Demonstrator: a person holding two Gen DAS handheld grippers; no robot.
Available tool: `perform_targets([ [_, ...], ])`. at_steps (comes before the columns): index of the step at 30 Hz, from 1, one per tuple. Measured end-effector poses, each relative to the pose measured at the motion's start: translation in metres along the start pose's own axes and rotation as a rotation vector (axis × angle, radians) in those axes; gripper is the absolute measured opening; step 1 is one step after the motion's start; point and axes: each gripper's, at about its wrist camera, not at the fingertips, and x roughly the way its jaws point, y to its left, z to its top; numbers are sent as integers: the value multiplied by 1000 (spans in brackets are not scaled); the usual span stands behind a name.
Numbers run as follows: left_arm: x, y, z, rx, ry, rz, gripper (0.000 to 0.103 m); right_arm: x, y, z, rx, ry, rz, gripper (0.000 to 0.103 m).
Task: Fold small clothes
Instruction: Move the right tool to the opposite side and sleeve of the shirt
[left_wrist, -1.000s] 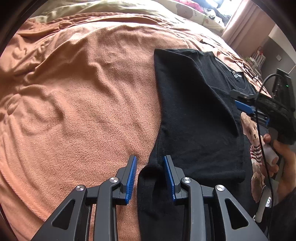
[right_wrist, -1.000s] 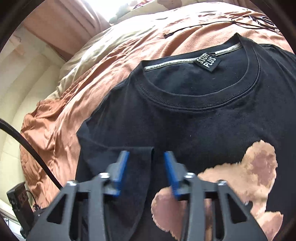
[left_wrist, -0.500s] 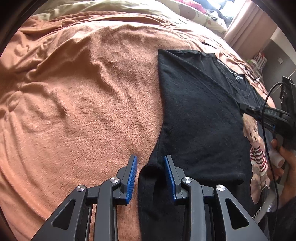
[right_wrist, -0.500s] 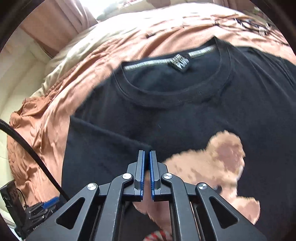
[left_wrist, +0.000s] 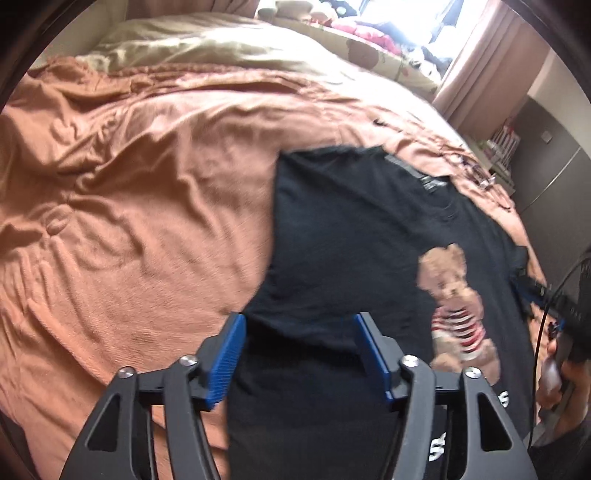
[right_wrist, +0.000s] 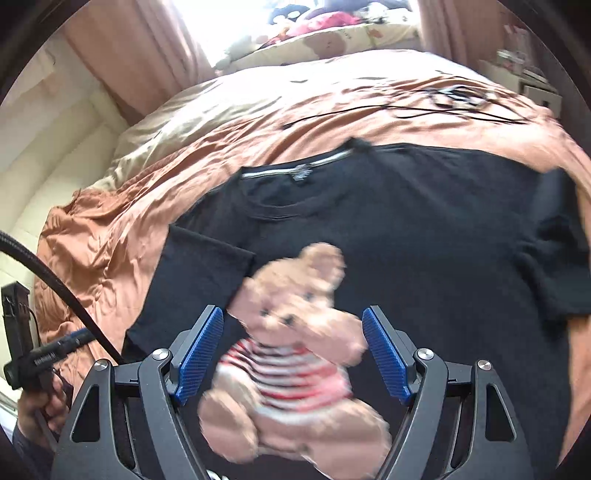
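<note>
A black T-shirt (left_wrist: 351, 240) with a teddy bear print (left_wrist: 454, 295) lies flat on the bed. Its left side is folded in over the body (right_wrist: 199, 273), and its other sleeve (right_wrist: 554, 258) lies spread out. My left gripper (left_wrist: 298, 321) hovers above the folded left edge near the hem. Its jaws are opening, with only the cloth lying below them. My right gripper (right_wrist: 293, 314) hangs over the bear print (right_wrist: 295, 332), jaws opening with nothing gripped. Each gripper also shows at the edge of the other view: the right gripper (left_wrist: 535, 291) and the left gripper (right_wrist: 74, 338).
An orange blanket (left_wrist: 147, 203) covers the bed, with a beige duvet (left_wrist: 207, 48) behind it. Black cables (right_wrist: 454, 99) lie on the blanket beyond the collar. Curtains (right_wrist: 140, 55) and a bright window stand at the back. A hand (right_wrist: 40, 410) holds the left gripper's handle.
Both grippers have let go of the black cloth, opened wide and lifted. The right one drew back from the folded edge to over the bear print.
</note>
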Motion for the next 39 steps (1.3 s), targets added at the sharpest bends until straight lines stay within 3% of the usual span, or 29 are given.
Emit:
perform_targets([
  [6, -17, -51, -1, 42, -14, -35, 66, -66, -37, -18, 51, -35, -54, 77],
  [15, -30, -125, -7, 132, -13, -63, 68, -142, -99, -48, 180, -107, -47, 77],
  [29, -1, -230, -26, 170, 23, -105, 68, -159, -176, -96, 336, -175, -26, 77],
  [36, 27, -279, -33, 203, 38, -117, 68, -156, -220, -99, 429, -210, 14, 76],
  [39, 42, -299, -36, 200, 36, -137, 68, -148, -241, -103, 488, -208, 53, 65],
])
